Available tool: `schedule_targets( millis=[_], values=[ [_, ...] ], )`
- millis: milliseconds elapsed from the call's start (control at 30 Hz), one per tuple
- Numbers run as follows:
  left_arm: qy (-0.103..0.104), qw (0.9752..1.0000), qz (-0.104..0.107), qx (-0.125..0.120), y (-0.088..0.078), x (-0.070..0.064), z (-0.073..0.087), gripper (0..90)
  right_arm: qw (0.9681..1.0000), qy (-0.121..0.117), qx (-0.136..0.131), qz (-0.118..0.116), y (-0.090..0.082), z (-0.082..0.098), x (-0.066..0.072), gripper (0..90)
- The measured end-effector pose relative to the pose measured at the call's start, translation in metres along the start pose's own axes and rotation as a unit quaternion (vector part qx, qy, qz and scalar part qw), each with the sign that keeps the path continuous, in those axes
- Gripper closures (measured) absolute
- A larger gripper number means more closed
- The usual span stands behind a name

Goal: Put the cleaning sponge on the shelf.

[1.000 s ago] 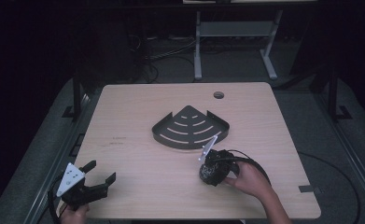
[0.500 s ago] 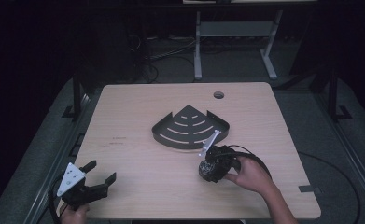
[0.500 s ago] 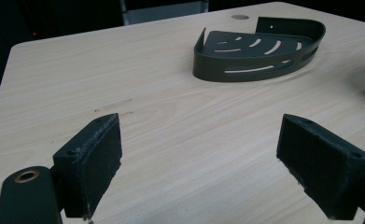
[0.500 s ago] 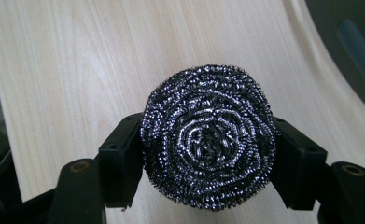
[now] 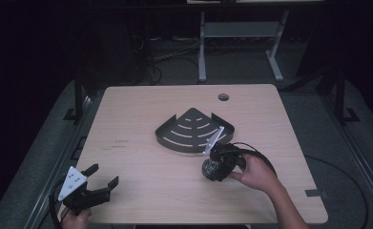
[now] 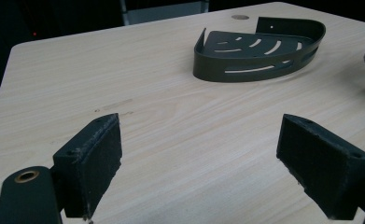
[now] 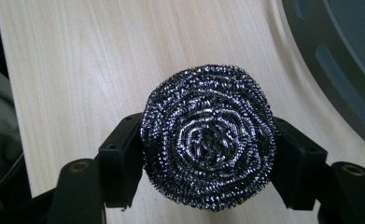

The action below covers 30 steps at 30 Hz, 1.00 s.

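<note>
At lower centre-right, the right tongs [image 5: 212,168] are clamping a steel wool scrubber [image 7: 209,136]; the left tongs [image 5: 100,176] are resting apart at the lower left desk [image 5: 141,119] corner.

The table [image 5: 141,124] has a pale wood-grain top, smooth and matt, with fine streaks running along it. The corner shelf [image 6: 259,51] looks like dark painted metal – a dull, even finish with cleanly cut slots. The scouring pad [image 7: 209,136] is coiled steel wire, shiny and rough, glinting in tight spirals. The right gripper [image 7: 208,158] has matt black plastic arms with brass-coloured rivets, and the left gripper [image 6: 208,168] carries black pads [image 6: 98,154] – coarse, slightly fuzzy, like foam.
</note>
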<state>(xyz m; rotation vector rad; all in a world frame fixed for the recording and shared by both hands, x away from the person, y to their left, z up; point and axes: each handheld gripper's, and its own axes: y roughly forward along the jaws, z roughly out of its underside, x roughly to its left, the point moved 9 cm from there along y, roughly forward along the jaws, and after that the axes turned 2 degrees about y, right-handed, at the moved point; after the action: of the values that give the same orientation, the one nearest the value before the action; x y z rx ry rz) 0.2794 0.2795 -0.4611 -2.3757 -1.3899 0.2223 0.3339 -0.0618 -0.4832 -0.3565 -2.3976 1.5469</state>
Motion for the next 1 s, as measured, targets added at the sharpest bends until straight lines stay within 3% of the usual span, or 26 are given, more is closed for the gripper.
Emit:
schedule_targets(
  millis=[500,1000],
  values=[
    [0.0,1.0,0.001,-0.001,0.0,0.0,0.0,13.3,0.9999,-0.001,-0.014,-0.004,-0.011,-0.011,-0.007,33.5],
    [0.0,1.0,0.002,-0.002,0.0,-0.001,-0.001,13.3,1.0,0.002,-0.007,-0.002,-0.02,-0.021,-0.017,33.4]
  ],
)
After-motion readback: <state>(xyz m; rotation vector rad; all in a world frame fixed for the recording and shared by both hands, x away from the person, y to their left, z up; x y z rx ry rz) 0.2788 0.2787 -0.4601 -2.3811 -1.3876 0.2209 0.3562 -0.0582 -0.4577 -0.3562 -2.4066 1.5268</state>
